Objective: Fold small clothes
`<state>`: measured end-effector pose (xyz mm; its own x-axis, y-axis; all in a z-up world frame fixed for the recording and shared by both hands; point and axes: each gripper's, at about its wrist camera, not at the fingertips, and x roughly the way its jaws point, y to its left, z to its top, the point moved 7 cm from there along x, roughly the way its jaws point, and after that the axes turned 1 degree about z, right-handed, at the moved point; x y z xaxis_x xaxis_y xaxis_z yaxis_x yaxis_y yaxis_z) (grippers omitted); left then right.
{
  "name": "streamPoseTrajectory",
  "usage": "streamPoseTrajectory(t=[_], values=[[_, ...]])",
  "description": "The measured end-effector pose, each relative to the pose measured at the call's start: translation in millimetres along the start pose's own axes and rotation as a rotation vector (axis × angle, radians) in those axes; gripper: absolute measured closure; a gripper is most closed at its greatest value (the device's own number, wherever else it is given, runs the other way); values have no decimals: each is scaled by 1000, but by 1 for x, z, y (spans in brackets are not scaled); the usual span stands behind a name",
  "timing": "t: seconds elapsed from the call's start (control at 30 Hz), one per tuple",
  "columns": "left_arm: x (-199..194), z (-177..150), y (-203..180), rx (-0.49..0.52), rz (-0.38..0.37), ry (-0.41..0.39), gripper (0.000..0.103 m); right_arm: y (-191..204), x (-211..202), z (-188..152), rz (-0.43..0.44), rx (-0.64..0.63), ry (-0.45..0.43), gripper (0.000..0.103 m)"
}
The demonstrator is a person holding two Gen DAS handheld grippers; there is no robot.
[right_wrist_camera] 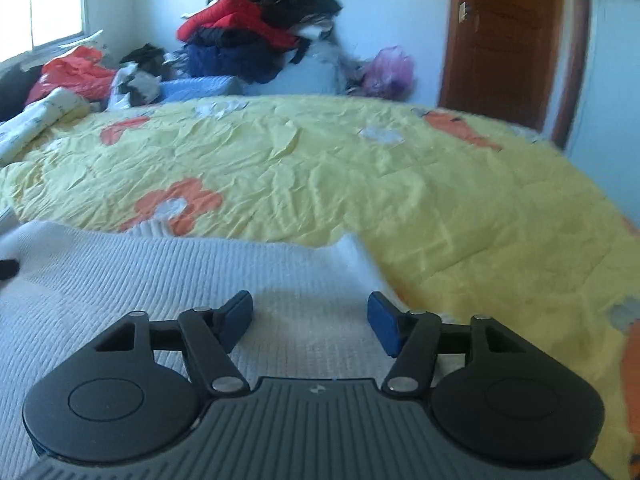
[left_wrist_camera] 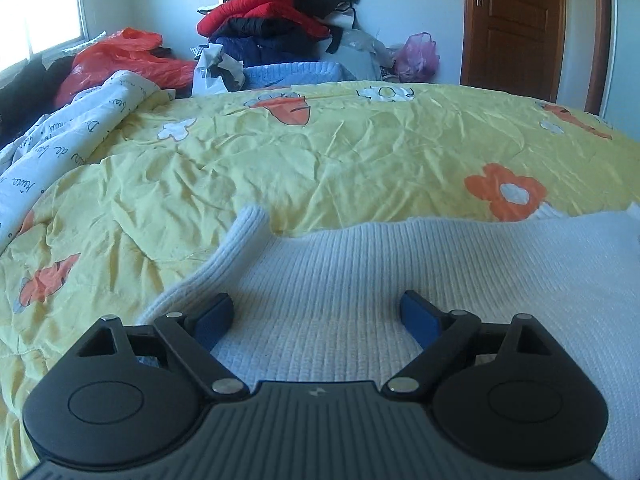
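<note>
**Both grippers standing open over the white knit on the bed**

A white ribbed knit garment (left_wrist_camera: 400, 280) is lying spread on a wrinkled yellow quilt with orange and white flowers (left_wrist_camera: 280, 160), at the quilt's near edge, and everything else is being placed from this garment.

The left gripper (left_wrist_camera: 318, 316) is hanging just above the garment's left part, its blue-padded jaws standing wide apart with only bare knit showing between them. Whether the pads are touching the cloth cannot be told. A ribbed sleeve (left_wrist_camera: 240, 240) is running out from the garment to the left of this gripper, its cuff lying on the quilt.

The right gripper (right_wrist_camera: 310, 318) is sitting over the garment's right part (right_wrist_camera: 160, 280), near its right edge, where the quilt (right_wrist_camera: 440, 200) is showing just beside the right jaw. Its jaws are also standing apart, narrower than the left pair, with nothing clamped between them. This view is slightly blurred.

Far beyond the garment, past the quilt's far edge, a heap of red, dark blue and black clothes (left_wrist_camera: 276, 16) is sitting against the pale wall. Left of that heap an orange plastic bag (left_wrist_camera: 120, 56) is lying, and right of it a pink plastic bag (left_wrist_camera: 416, 56), then a brown wooden door (left_wrist_camera: 516, 24).
</note>
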<state>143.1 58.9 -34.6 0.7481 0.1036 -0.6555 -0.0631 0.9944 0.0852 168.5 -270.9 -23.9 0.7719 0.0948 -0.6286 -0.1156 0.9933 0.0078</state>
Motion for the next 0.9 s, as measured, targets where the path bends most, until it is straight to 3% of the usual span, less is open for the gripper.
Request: streamPoseTrajectory(t=[0.07,0.13,0.27,0.3,0.37,0.5,0.6,0.67,0.73,0.83,0.9], values=[[-1,0,-1,2,3,-1,11,3,-19,2,-11,7,-42,38],[-1,0,-1,3,3,-1,11,9,-30,3,33,2,-64,34],[-1,0,-1,1,0,-1,11,7,-22,-21,19,-56,-6,22],[-1,0,-1,-1,-1,-2,11,-2,-19,-29,50,-40,-51,22],[-1,0,0,-1,-2,-2,11,-14,-19,-27,103,39,-50,23],[-3,1,0,2,3,-3,11,-9,-18,-26,79,1,-50,22],[-32,1,2,-10,59,-37,12,-5,-29,-22,51,3,-41,25],[-61,-4,-1,-36,-11,-89,12,6,-49,-20,31,-14,-64,22],[-81,-16,-6,-42,-50,-104,11,18,-70,-21,87,-16,-108,18],[-74,-43,-9,-15,-47,-39,10,43,-77,-26,149,-57,-98,17],[-69,-54,-4,-25,-67,-110,5,57,-67,-38,138,-132,-74,14]])
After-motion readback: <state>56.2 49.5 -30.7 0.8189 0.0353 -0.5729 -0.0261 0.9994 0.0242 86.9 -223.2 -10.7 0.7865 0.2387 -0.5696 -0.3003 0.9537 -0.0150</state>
